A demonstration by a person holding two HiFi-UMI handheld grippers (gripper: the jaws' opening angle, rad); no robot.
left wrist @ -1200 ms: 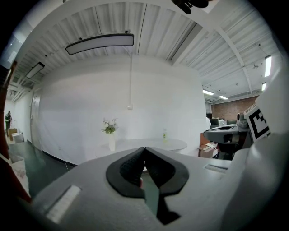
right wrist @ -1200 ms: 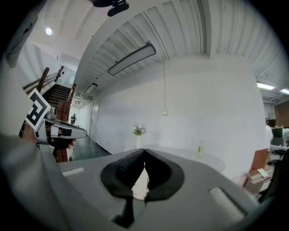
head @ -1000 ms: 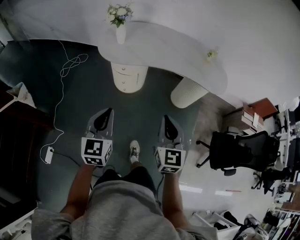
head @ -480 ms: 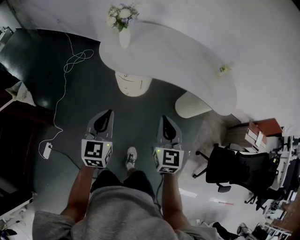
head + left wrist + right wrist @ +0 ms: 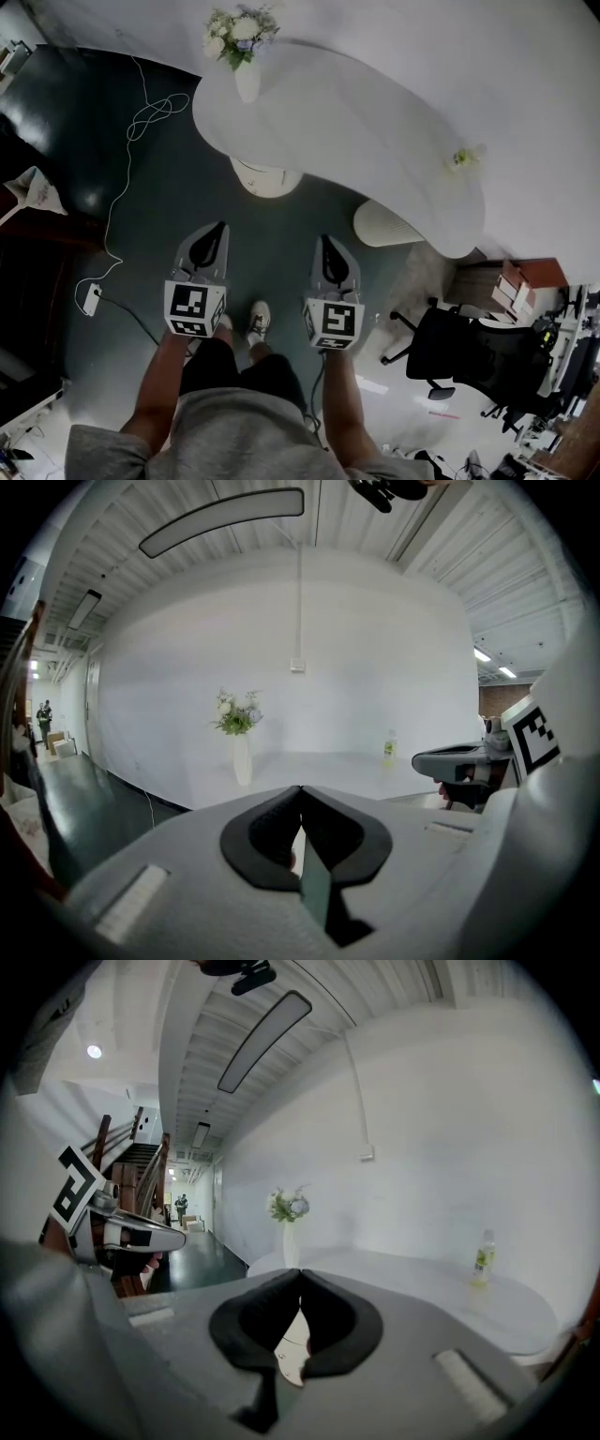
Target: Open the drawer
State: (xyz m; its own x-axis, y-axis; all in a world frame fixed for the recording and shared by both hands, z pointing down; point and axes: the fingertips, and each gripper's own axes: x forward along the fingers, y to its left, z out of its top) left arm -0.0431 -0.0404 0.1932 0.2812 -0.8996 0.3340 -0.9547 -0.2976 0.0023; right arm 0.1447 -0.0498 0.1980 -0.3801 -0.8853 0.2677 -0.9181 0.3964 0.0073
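- left gripper (image 5: 217, 231): jaws pressed together, empty.
- drawer (image 5: 265, 178): far ahead in the rounded pedestal under the white counter (image 5: 375, 122). Probably light and stiff; hook the front pull, too small to see.
- right gripper (image 5: 326, 242): jaws pressed together, empty.

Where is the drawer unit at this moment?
In the head view, upper centre-left: the drawer unit stands under the near edge of the white table, close to the flower vase and well ahead of the left tongs.

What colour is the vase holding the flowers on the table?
The vase is white, like the table; the head view shows it best.
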